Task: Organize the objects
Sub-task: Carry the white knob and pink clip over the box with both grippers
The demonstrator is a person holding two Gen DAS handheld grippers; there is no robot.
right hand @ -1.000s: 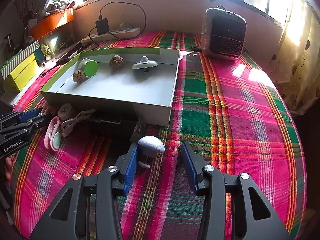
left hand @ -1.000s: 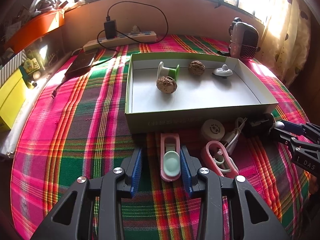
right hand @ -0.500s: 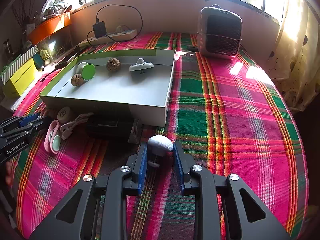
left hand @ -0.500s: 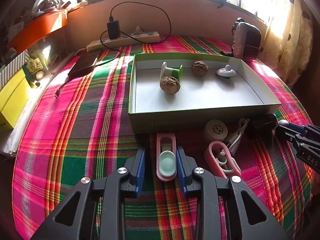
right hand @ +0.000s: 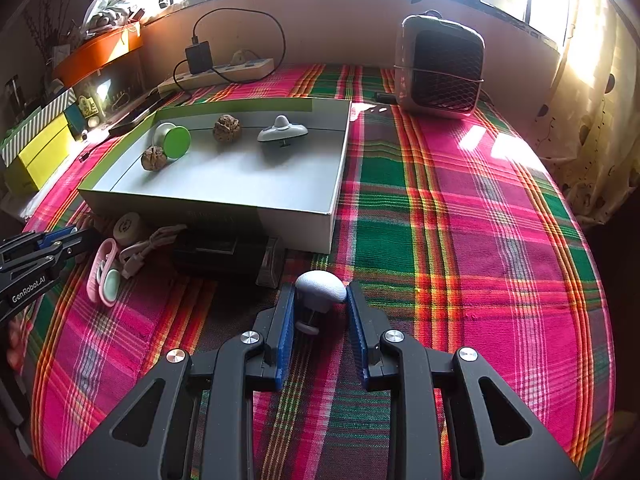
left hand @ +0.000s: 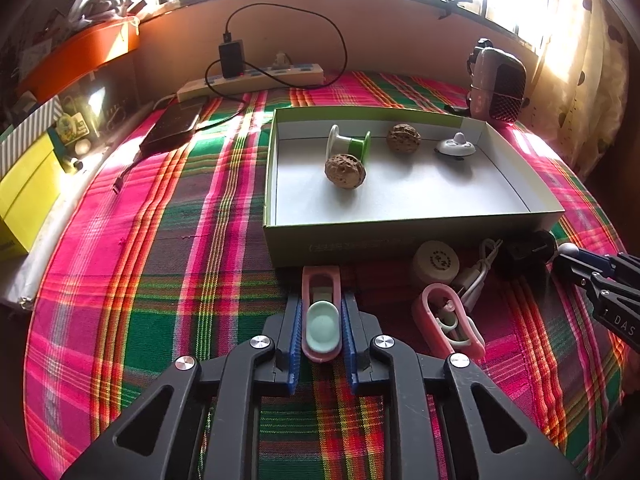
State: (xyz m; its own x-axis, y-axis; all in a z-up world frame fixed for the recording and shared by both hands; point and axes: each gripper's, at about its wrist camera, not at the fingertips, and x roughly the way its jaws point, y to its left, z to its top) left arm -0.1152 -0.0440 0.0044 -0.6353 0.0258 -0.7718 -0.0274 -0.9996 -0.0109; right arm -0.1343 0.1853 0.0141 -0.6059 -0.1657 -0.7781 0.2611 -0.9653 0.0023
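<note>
Both tongs are down on the plaid cloth and clamped, so you're at the grasp step, with the lifts not yet begun.

Your left tongs [left hand: 322, 332] have just been closing and now pinch the pink clip [left hand: 321, 312] by its long sides. It lies flat on the cloth, its far end touching the front wall of the box [left hand: 400, 240]. Its mint pad sits right between the pads.

Your right tongs [right hand: 320, 304] have also just been closing and are shut on the white knob [right hand: 321, 286]. The pads press on its domed cap, and its stem points back towards you. It sits just off the box's near corner, beside a black block [right hand: 220, 252].

The box is straight ahead of both tongs. Inside it are two walnuts [left hand: 345, 171], a green spool [left hand: 348, 145] and a grey top [left hand: 456, 147], all towards the back. The front half of the floor is bare.

Not yet sorted, to the right of your left tongs: a second pink clip [left hand: 450, 326], a round cap [left hand: 436, 261] and a white cable [left hand: 478, 276].

The next move is likely to raise each piece clear of the box wall, carry it forward over the bare floor, lower it and let go. The left tongs need to go up before going forward, since the clip butts against the wall. The knob's grip is on a rounded cap, so I judge it could slip; keep it level. Keep the two tongs apart over the box.
</note>
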